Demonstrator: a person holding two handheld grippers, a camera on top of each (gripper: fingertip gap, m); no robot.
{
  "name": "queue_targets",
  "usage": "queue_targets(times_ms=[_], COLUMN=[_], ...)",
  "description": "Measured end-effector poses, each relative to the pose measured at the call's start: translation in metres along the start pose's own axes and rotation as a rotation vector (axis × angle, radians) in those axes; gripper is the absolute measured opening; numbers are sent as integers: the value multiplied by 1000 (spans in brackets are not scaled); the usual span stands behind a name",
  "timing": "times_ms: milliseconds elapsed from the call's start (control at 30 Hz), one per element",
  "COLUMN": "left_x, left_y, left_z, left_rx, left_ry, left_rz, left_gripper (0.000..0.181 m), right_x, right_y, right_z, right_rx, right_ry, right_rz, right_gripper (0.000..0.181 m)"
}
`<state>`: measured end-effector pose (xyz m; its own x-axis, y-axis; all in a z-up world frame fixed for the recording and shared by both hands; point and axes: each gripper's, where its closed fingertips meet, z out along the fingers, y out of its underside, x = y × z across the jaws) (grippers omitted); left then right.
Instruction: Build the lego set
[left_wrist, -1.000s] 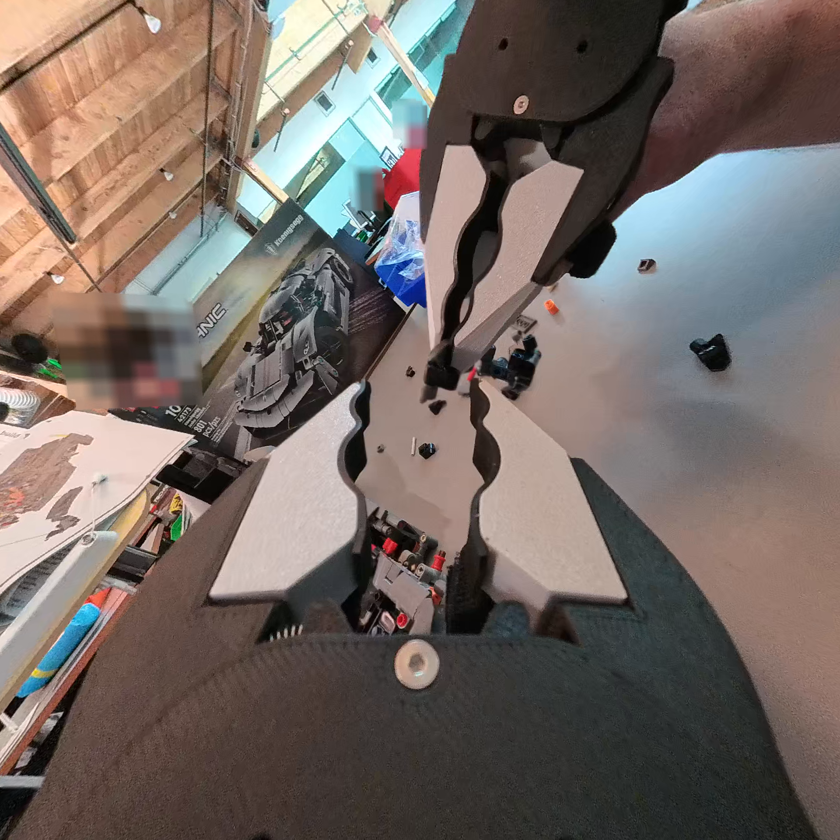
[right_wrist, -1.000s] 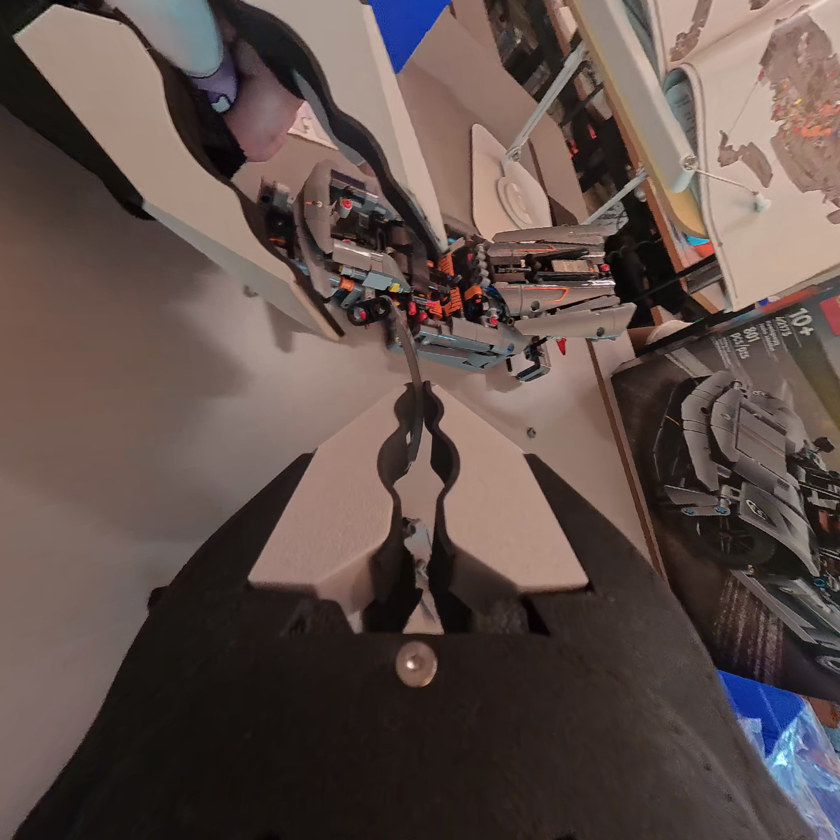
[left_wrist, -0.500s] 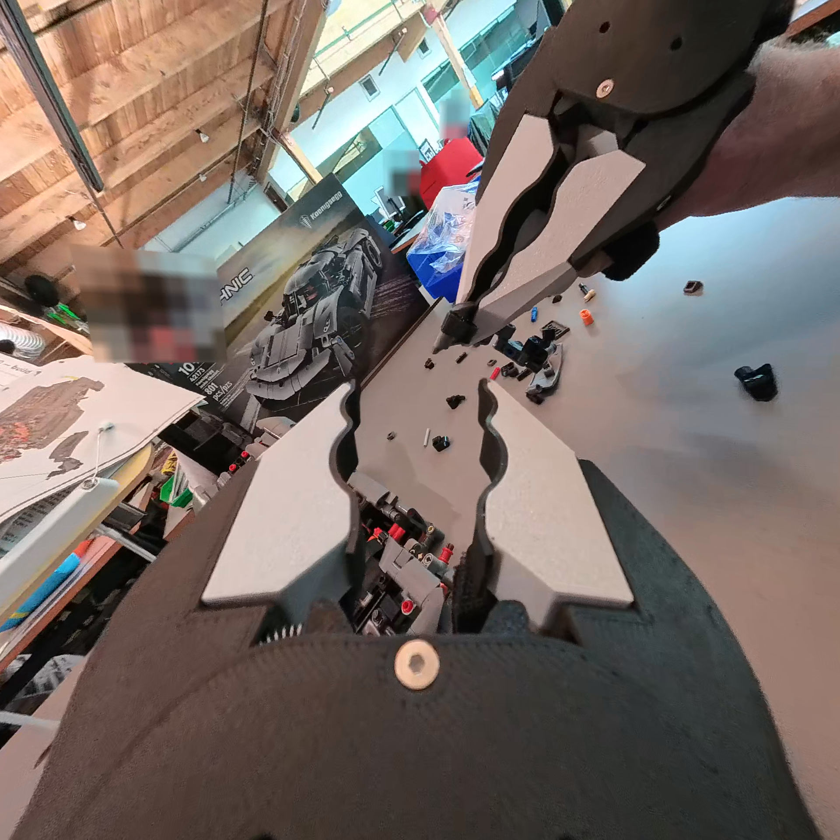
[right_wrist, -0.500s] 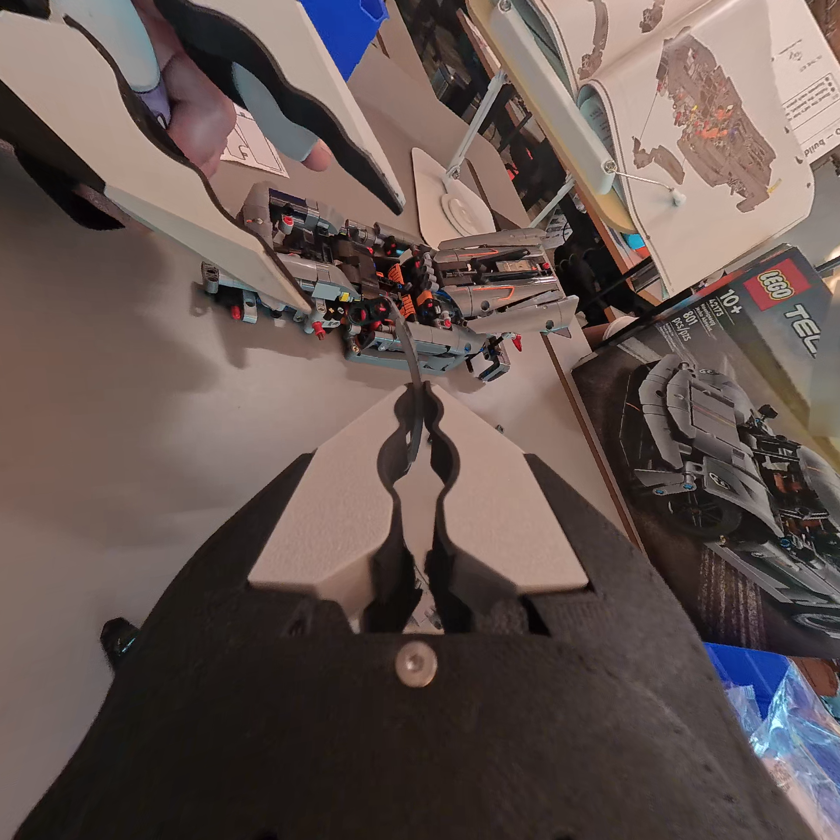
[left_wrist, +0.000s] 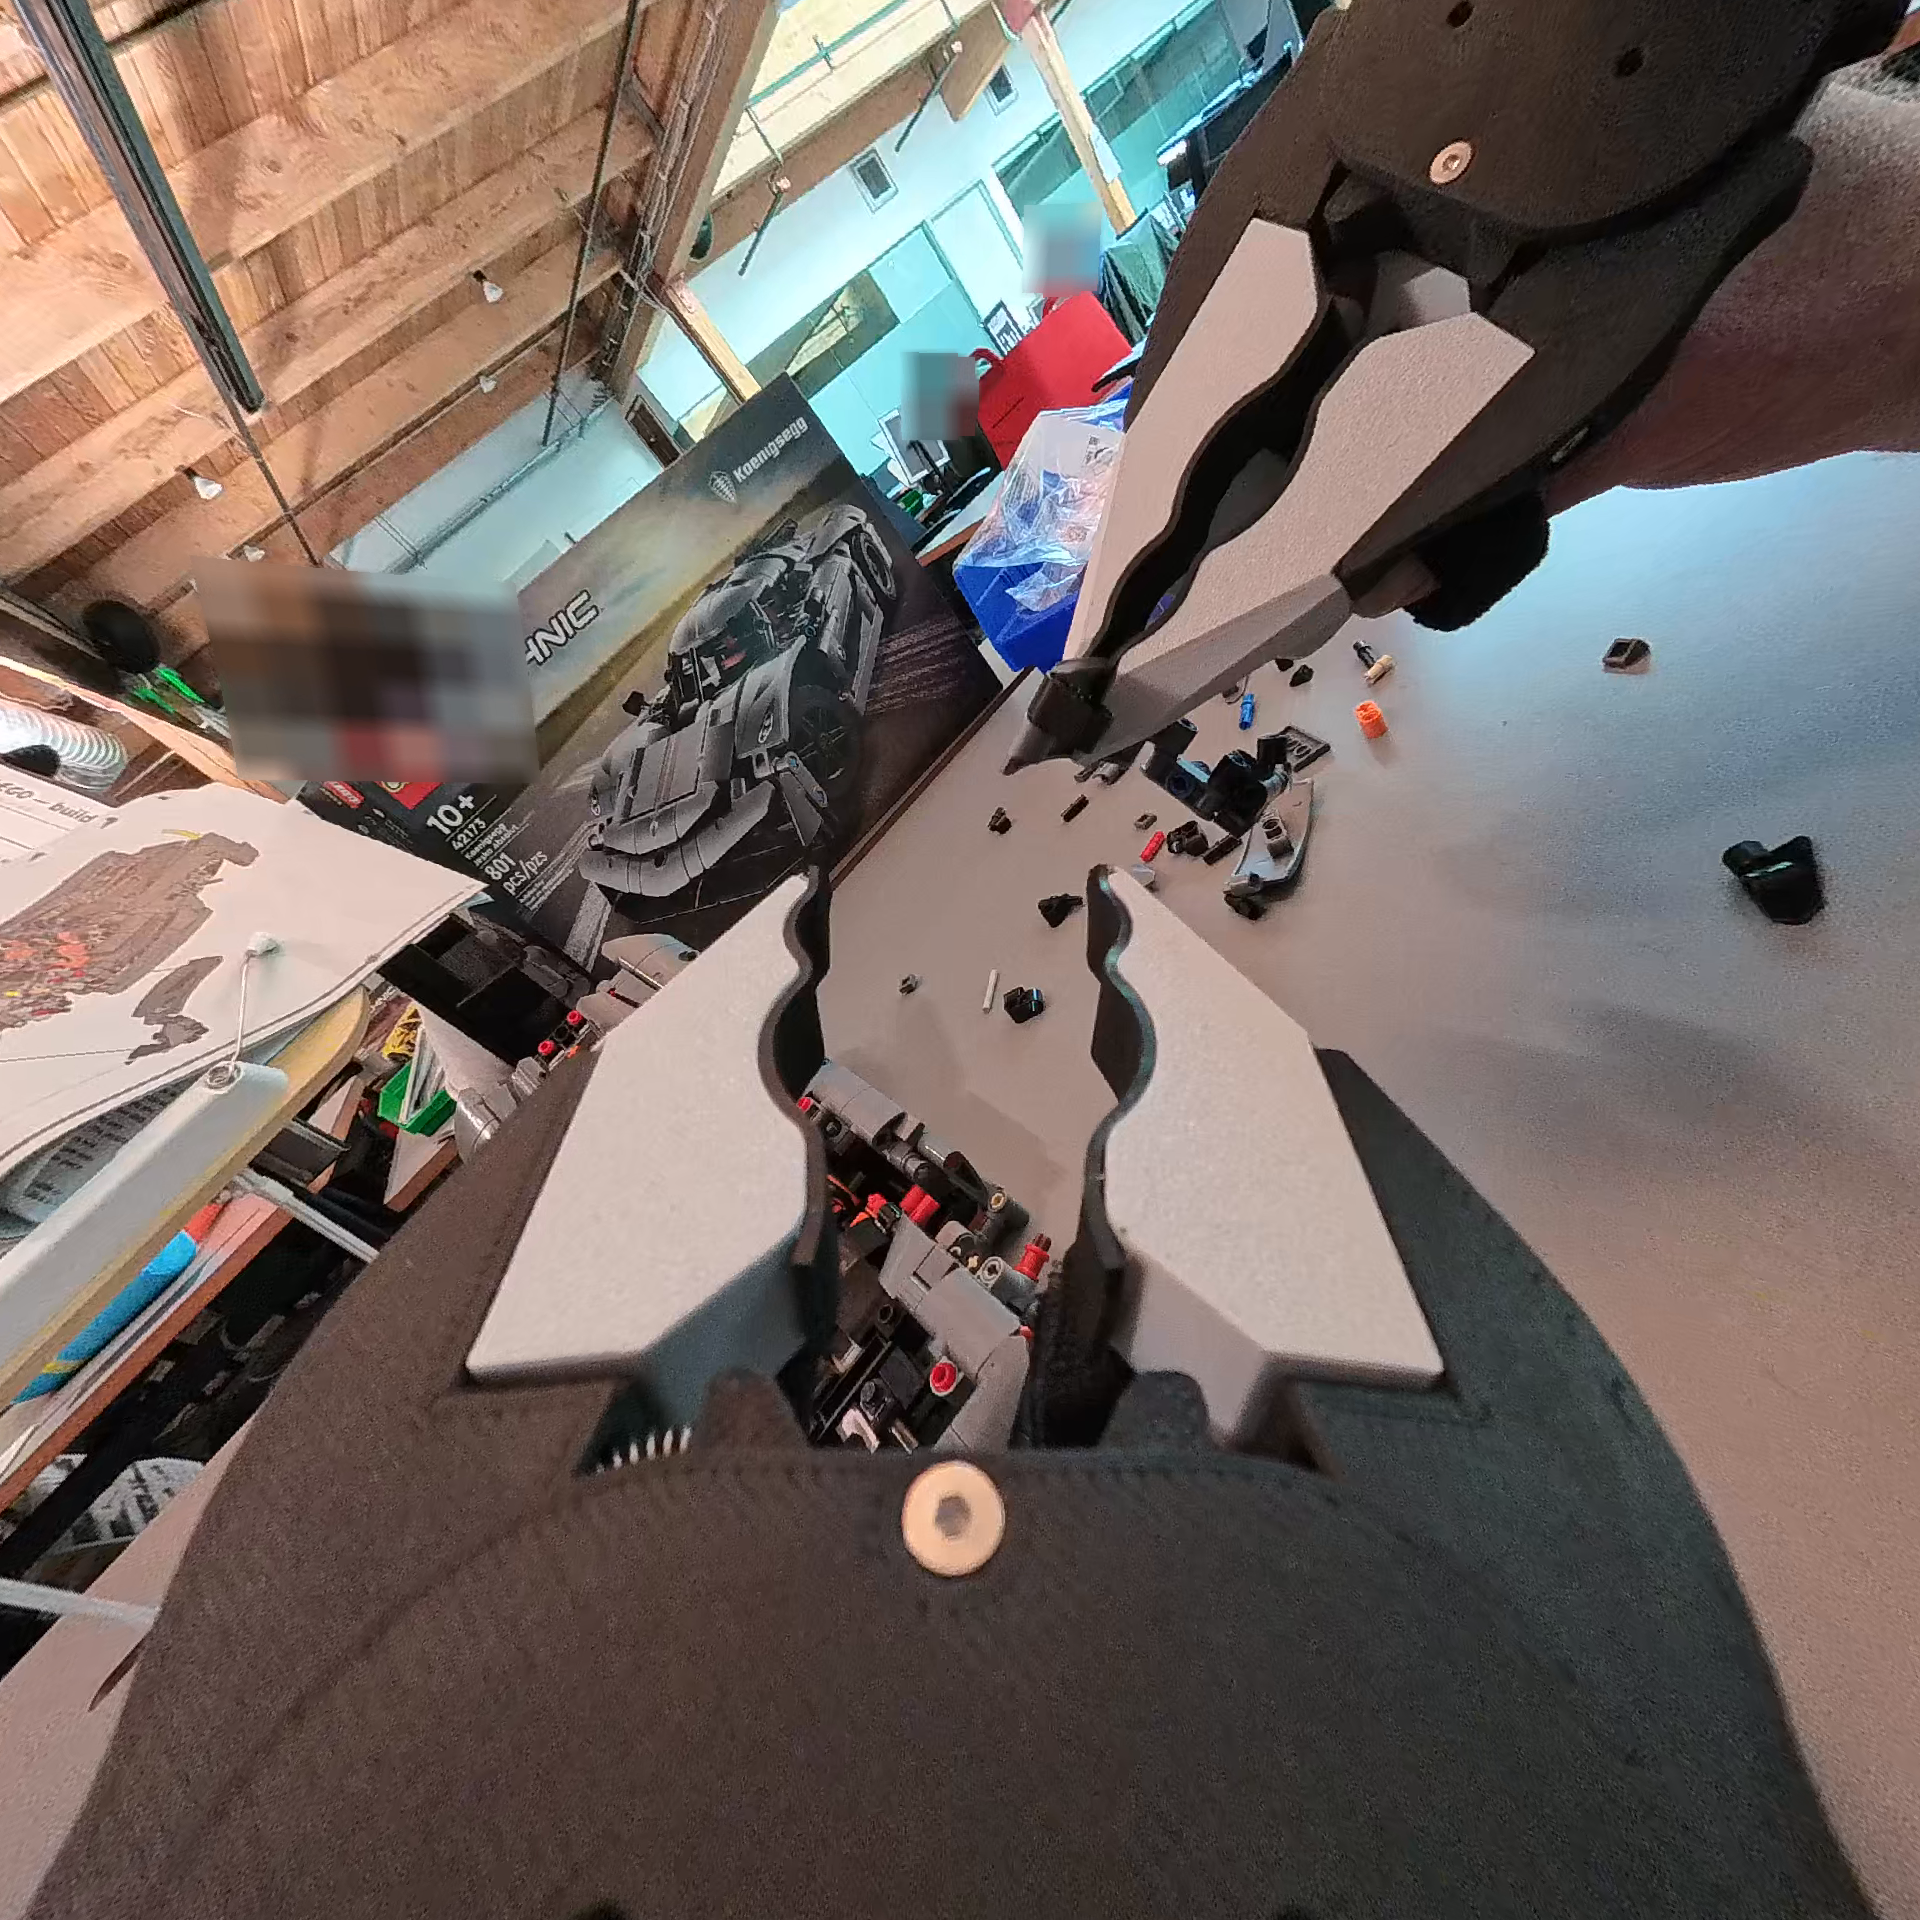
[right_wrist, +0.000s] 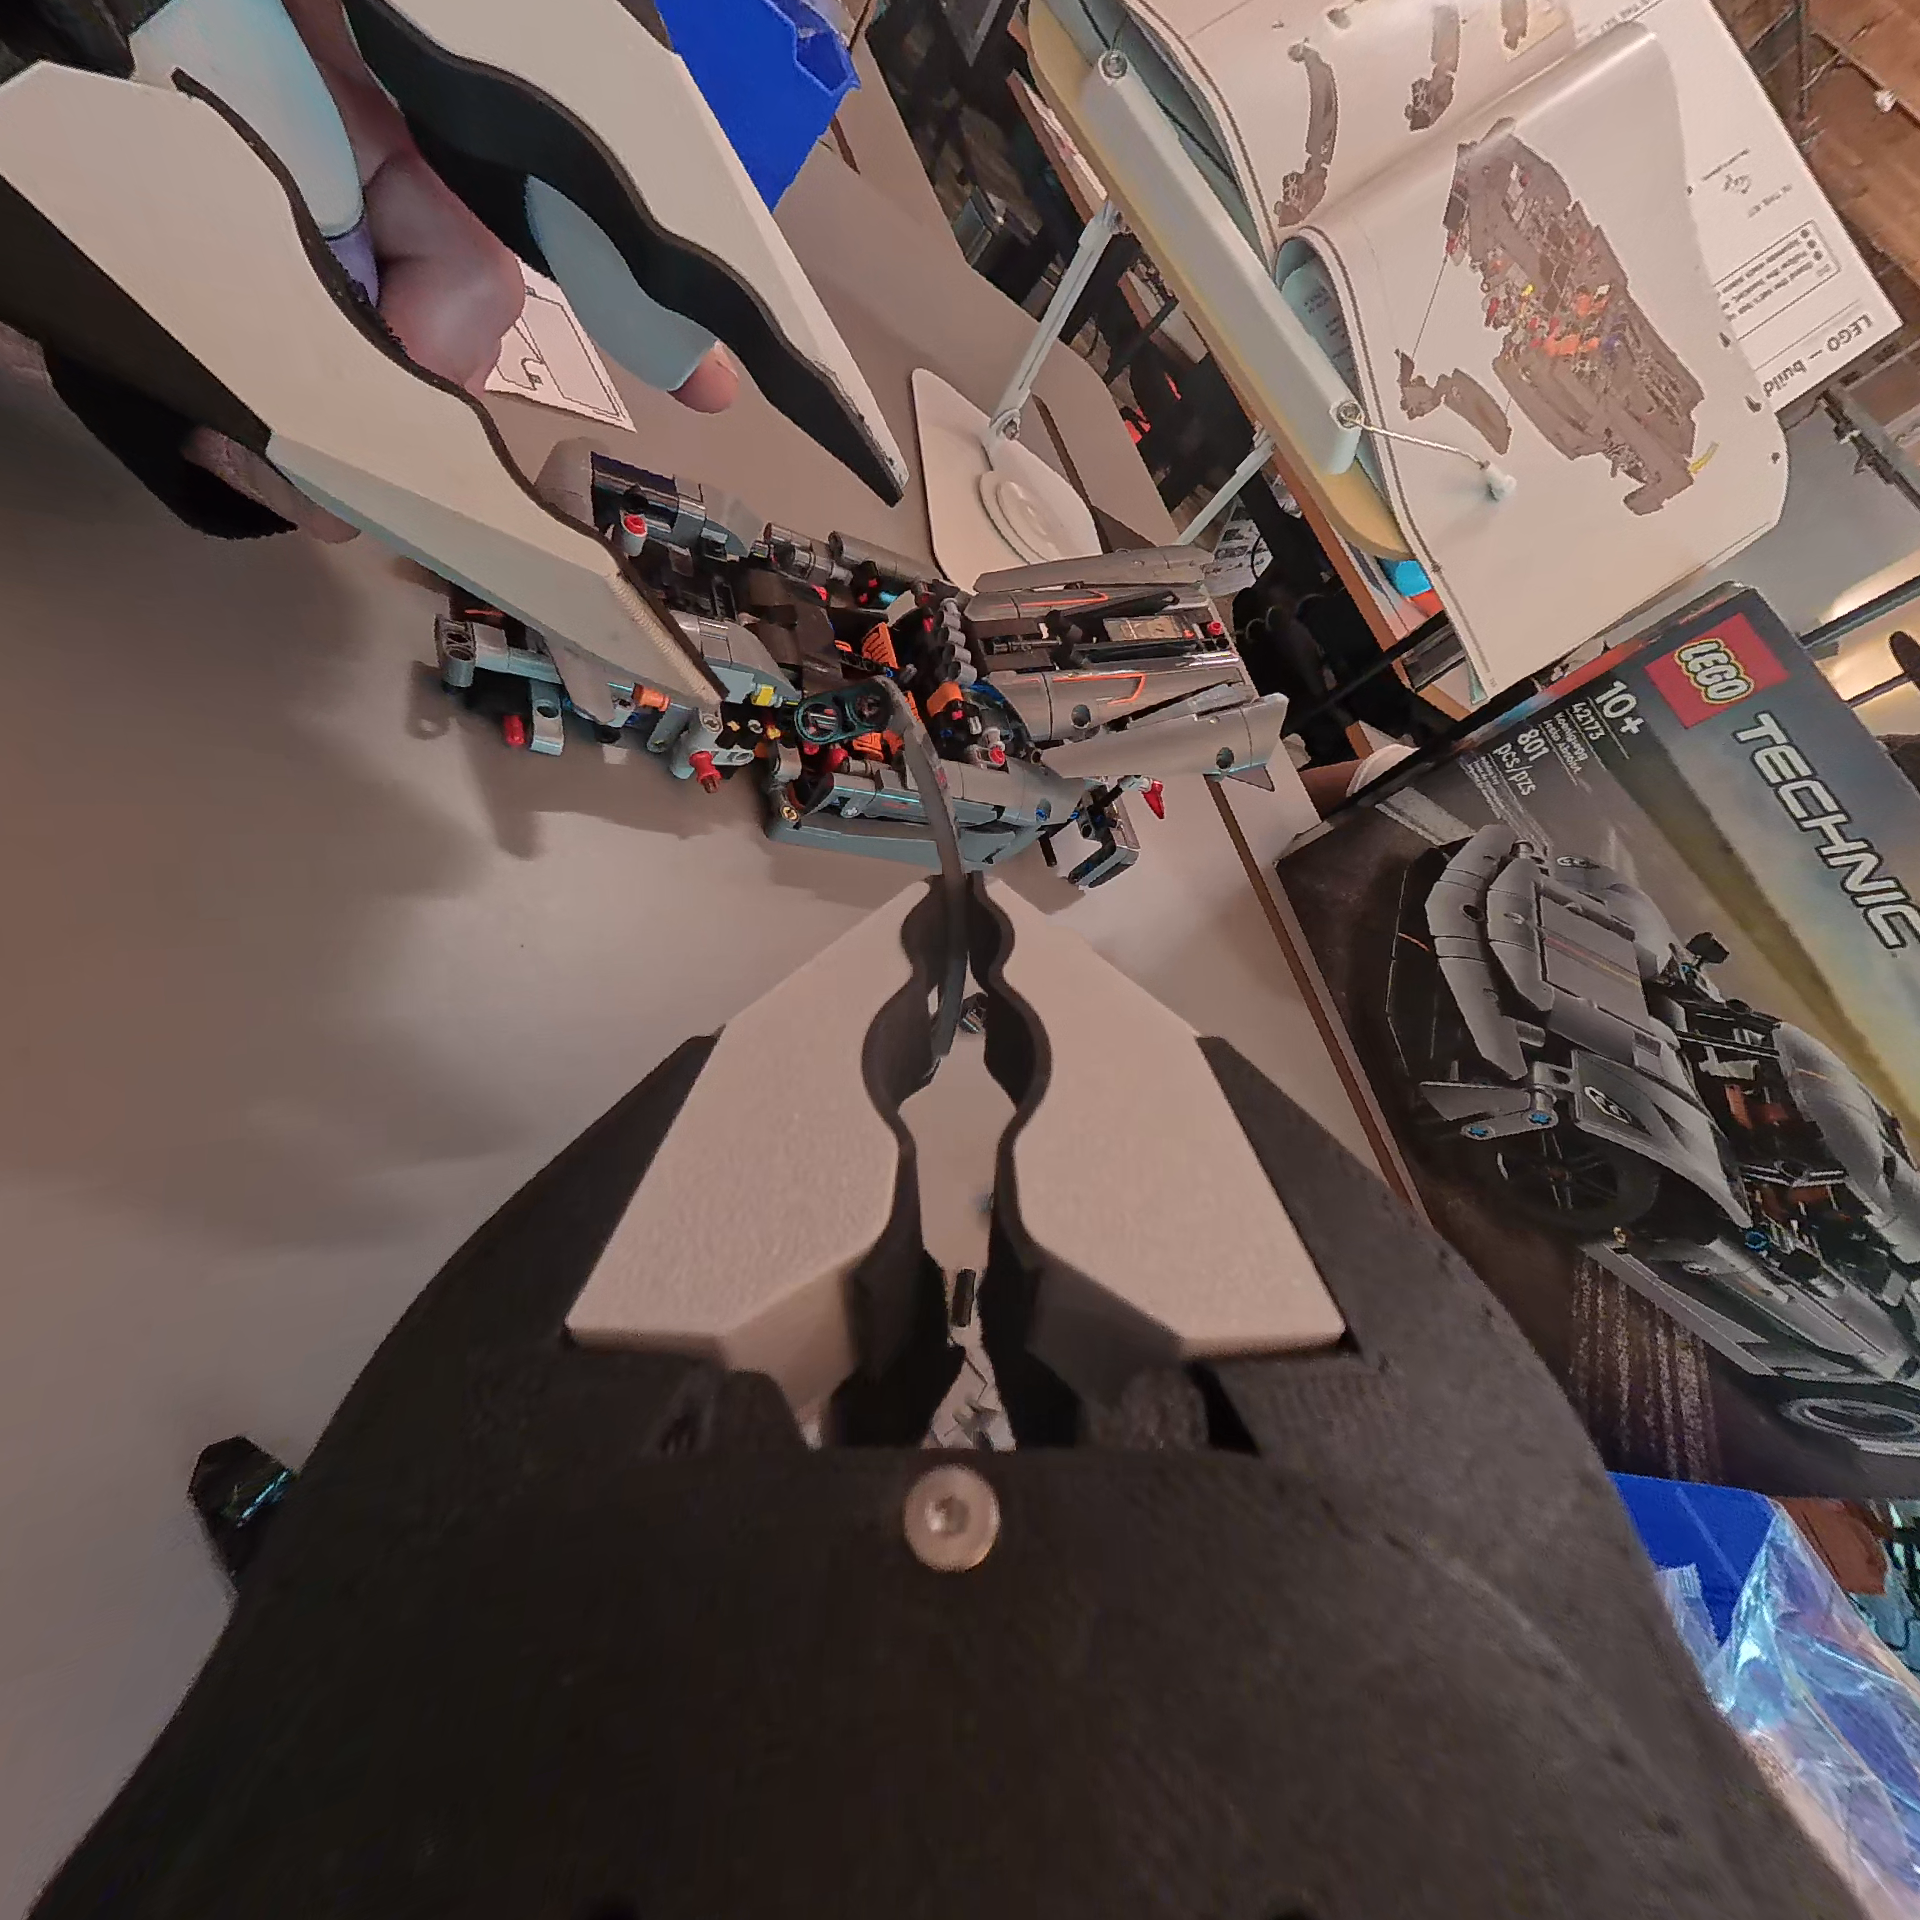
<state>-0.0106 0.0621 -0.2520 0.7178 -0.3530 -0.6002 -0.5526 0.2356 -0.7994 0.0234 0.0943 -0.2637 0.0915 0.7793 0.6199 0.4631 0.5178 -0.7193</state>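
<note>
Fingers of the right claw (right_wrist: 954, 914) pinch a thin black curved piece (right_wrist: 928, 790); its ringed end hangs over the part-built car (right_wrist: 935, 707) on the bench (right_wrist: 260, 935); the left claw (left_wrist: 956, 914) gapes wide astride the car's grey nose, gripping nothing.

The left gripper (right_wrist: 665, 561) covers the front part of the car model (right_wrist: 935, 717), whose rear is hidden behind the fingers (left_wrist: 675, 1195) in the left wrist view. The set box (right_wrist: 1662, 1039) and instruction booklet (right_wrist: 1558, 260) run off the frame. Loose pieces (left_wrist: 1226, 790) on the table (left_wrist: 1558, 1091) are too small to identify.
</note>
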Motion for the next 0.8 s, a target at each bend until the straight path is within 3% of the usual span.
queue_targets(times_ms=[800], left_x=[-2], left_y=[1], left_z=[1], left_rx=[-2], left_ry=[-14], left_rz=[0], left_gripper=[46], right_x=[1], right_y=[-4], right_z=[-1], right_rx=[34], right_ry=[-1], right_rz=[17], right_gripper=[0])
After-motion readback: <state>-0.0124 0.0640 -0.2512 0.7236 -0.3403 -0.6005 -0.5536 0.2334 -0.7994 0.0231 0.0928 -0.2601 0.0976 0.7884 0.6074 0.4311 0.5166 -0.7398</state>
